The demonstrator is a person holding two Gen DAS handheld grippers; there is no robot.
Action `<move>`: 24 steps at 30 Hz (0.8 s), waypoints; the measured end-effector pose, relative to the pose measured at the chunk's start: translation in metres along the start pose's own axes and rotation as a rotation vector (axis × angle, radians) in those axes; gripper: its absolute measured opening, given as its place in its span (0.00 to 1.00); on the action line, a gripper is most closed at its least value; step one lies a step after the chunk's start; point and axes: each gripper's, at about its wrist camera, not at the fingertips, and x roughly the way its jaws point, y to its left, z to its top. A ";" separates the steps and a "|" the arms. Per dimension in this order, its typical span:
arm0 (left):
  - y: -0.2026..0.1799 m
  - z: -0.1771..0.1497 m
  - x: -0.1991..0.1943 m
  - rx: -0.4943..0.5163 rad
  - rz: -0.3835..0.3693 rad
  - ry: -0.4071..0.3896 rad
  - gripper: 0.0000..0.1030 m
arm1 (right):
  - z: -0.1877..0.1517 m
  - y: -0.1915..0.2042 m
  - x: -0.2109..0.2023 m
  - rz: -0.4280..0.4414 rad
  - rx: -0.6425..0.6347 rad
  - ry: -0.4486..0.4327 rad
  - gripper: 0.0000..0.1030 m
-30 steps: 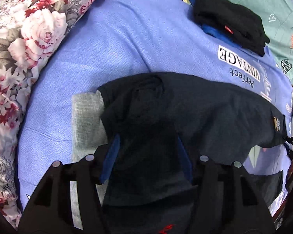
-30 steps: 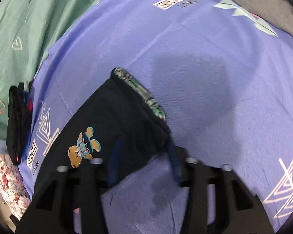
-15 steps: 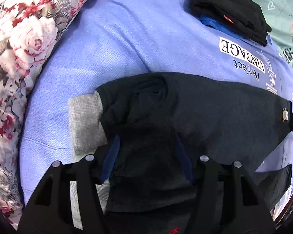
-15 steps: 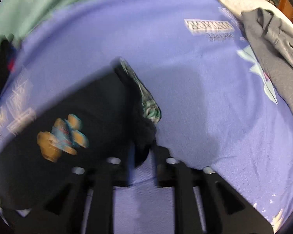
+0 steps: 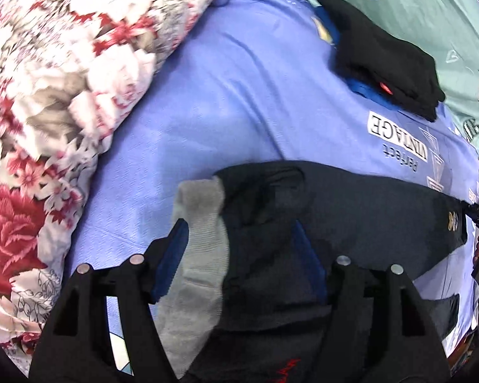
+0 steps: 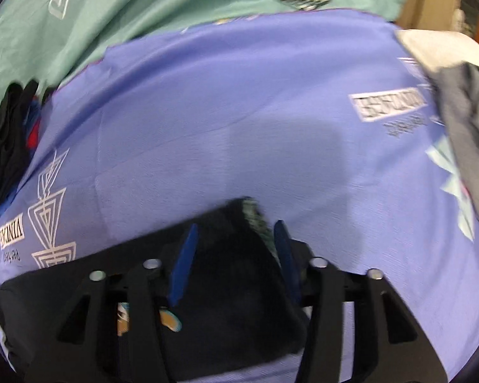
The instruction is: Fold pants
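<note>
Pants (image 5: 351,210): dark, on the bed (image 5: 239,95), long axis running left to right between my hands. Left gripper (image 5: 239,255) jaws spread over the grey cuff (image 5: 201,223); right gripper (image 6: 236,255) jaws spread around the waistband corner (image 6: 255,217).

A: Left wrist view looks down close along its fingers at the pants (image 5: 351,217), facing the floral quilt (image 5: 64,95).
B: Right wrist view, equally near, faces the opposite end; both share the purple sheet (image 6: 239,111).
</note>
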 end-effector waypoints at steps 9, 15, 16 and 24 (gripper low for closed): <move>0.018 0.003 0.013 -0.023 0.073 0.018 0.66 | 0.016 0.003 0.017 -0.106 0.011 -0.037 0.02; 0.015 0.018 0.021 0.047 0.094 0.020 0.67 | 0.010 0.005 -0.003 -0.058 0.099 -0.075 0.67; 0.016 0.021 0.021 0.053 0.090 0.017 0.68 | 0.007 0.008 -0.010 -0.061 0.078 -0.091 0.67; 0.011 0.038 0.048 0.144 0.006 0.105 0.60 | -0.018 0.009 -0.034 0.093 0.100 -0.039 0.68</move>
